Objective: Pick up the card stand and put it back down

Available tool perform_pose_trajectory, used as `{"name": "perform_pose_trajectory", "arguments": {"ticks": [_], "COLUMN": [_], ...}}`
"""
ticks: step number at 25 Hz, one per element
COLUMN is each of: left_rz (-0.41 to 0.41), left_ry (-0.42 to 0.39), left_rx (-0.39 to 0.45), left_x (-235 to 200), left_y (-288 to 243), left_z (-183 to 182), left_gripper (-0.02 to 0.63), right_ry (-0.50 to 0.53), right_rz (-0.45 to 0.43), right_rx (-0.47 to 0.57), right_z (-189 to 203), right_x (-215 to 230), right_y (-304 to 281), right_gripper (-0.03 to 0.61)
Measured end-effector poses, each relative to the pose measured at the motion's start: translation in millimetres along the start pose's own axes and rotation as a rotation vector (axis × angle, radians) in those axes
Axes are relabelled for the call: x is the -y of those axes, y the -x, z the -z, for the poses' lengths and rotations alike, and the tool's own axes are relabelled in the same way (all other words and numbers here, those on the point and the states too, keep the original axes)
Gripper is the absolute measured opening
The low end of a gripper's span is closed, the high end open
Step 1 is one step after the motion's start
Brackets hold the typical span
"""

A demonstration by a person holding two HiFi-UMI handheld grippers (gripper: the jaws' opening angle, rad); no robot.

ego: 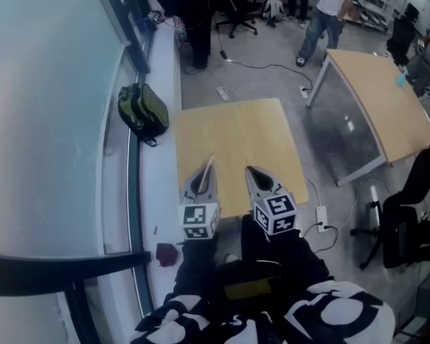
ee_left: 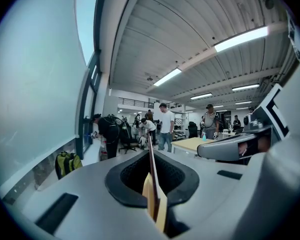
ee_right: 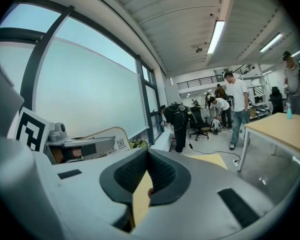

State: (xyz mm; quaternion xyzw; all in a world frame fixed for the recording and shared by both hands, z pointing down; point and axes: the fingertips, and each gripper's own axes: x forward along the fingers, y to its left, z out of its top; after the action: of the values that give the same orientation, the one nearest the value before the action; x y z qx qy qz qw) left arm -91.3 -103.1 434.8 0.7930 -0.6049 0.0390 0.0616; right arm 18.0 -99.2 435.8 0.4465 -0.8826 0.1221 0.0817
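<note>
Black-and-white patterned clothing [ego: 272,314] fills the bottom of the head view, and just above it sit two marker cubes, one [ego: 200,221] at lower centre-left and one [ego: 276,214] to its right. There are two grippers. The left gripper [ego: 203,176] and the right gripper [ego: 251,172] hang side by side over the near part of a small wooden table [ego: 236,127] at the centre of the frame. A second, larger table [ego: 376,99] stands at the upper right, so there are two tables in all. One green bag [ego: 143,111] lies on the window ledge at the left, and one power strip [ego: 321,218] lies on the floor at the lower right.

The left gripper's jaws are pressed together on the one card stand [ee_right: 107,135]. In the left gripper view it is only a thin brown edge rising from between the jaws. The right gripper's jaws meet at their tips with nothing between them.

The right gripper view, at centre-left, shows what the other two views do not: the stand's flat face, tan with a rounded top and a small square code (too small to read). The head view shows it only as a pale sliver. Both gripper views look level across the room and show the long ceiling lights [ee_left: 240,39], which the head view misses. At least five people [ee_left: 165,126] stand or bend in the middle of the left gripper view.
</note>
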Motion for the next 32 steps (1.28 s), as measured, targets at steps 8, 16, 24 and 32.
{"name": "perform_pose_trajectory", "arguments": {"ticks": [8, 16, 24, 32], "left_rz": [0.087, 0.108, 0.117, 0.164], "left_ry": [0.005, 0.005, -0.014, -0.058], "left_rx": [-0.055, -0.126, -0.178, -0.198], "left_x": [12, 15, 5, -24], "left_y": [-55, -110, -161, -214], "left_z": [20, 50, 70, 79], "left_gripper": [0.021, 0.021, 0.021, 0.021], "right_ry": [0.008, -0.033, -0.073, -0.090], "right_rz": [0.056, 0.041, 0.051, 0.011], "right_rx": [-0.077, -0.103, -0.152, -0.170], "right_z": [23, 37, 53, 58], "right_x": [43, 84, 119, 129], "right_y": [-22, -39, -62, -92], "right_gripper": [0.017, 0.018, 0.018, 0.018]}}
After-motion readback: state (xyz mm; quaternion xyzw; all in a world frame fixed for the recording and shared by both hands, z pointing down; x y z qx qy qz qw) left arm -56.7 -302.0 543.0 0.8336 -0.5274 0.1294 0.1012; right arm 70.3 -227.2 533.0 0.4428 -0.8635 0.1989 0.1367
